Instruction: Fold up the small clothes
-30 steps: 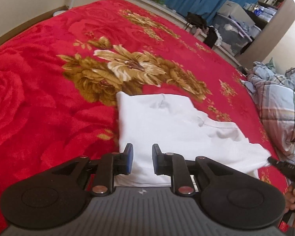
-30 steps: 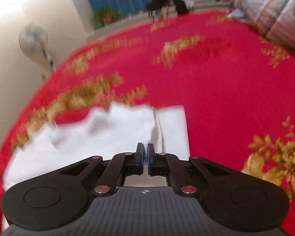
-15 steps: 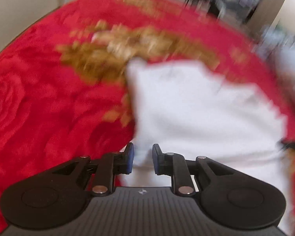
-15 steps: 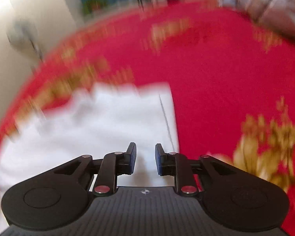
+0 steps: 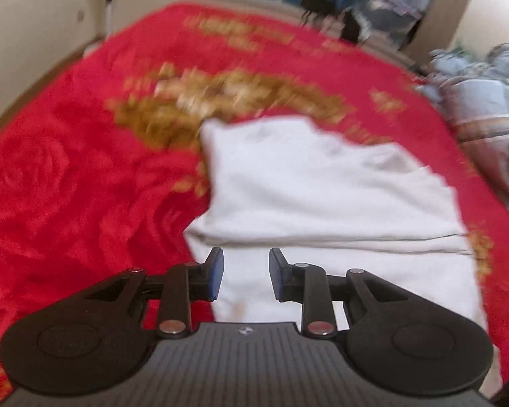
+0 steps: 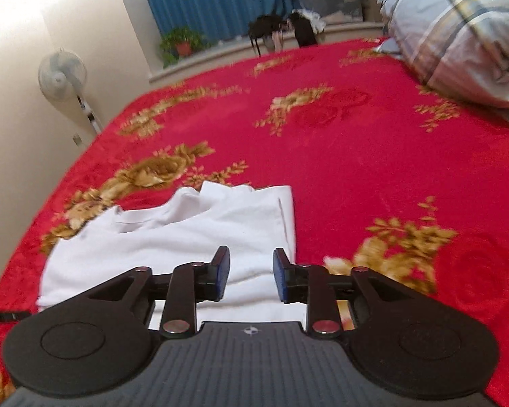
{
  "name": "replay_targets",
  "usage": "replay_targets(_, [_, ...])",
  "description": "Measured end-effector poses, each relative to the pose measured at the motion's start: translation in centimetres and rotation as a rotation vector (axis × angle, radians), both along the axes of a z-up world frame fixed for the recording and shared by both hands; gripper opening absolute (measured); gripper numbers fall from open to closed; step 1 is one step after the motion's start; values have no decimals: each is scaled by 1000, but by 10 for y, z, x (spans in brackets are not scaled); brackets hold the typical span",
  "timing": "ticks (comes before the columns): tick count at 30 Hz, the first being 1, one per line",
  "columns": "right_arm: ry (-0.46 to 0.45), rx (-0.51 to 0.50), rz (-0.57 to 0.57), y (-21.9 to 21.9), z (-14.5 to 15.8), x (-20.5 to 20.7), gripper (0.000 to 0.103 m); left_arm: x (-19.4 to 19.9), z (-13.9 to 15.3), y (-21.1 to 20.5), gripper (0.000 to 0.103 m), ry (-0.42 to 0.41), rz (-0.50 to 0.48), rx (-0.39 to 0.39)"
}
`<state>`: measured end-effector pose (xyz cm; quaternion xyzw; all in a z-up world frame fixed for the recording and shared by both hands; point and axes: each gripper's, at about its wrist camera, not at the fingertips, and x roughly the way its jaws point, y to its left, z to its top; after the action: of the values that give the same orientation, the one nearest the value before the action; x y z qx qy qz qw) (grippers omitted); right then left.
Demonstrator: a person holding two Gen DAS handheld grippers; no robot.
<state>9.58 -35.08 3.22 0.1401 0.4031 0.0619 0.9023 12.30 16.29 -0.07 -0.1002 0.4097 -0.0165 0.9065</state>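
The white shirt point(image 5: 325, 190) lies partly folded on the red blanket point(image 5: 68, 176), soft, light and floppy, so it likely handles best pinched at a corner or folded edge. The left gripper point(image 5: 246, 276) and right gripper point(image 6: 251, 274) hang above it, jaws opening, part-way apart, gripping nothing; cloth shows beneath the gaps.

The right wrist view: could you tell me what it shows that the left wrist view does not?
Only the right wrist view: a standing fan by the wall and the right claw, opening, nothing between its jaws. Only the left wrist view: the left claw, also opening and empty. Both: the white garment on the red blanket, and the plaid bedding.
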Motion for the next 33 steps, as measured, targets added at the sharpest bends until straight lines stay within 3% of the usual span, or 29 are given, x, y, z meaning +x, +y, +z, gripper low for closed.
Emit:
replay_targets(4, [-11,16,-33,-27,20,-54,33,-53,38,-12,33,-54,-35,-11])
replay_targets(6, [-2,29,-61,-41,24,-78,33,-79,43,-15,33,-56,-44,-33])
replay_targets(9, [11,44,-105,-60,22,-111,33,-124,31,-14,33,0,-38,-85])
replay_targets(12, [79,84,-124,-71,4,-134,35,-152,0,-16,34,70,-36,-94])
replay_targets(15, [214,94,-103,-70,-24,-139,36,-159,-31,-9,34,197,40,-125])
replay_targets(19, [316,79,-44,-57,-52,-137,36,-163,-41,9,44,237,94,-240])
replay_targets(26, [425,41,-21,-49,-75,-142,37,-165,-70,15,44,363,124,-284])
replay_targets(33, [498,-37,-3,-42,-94,-142,38,-169,-82,-2,43,376,74,-198])
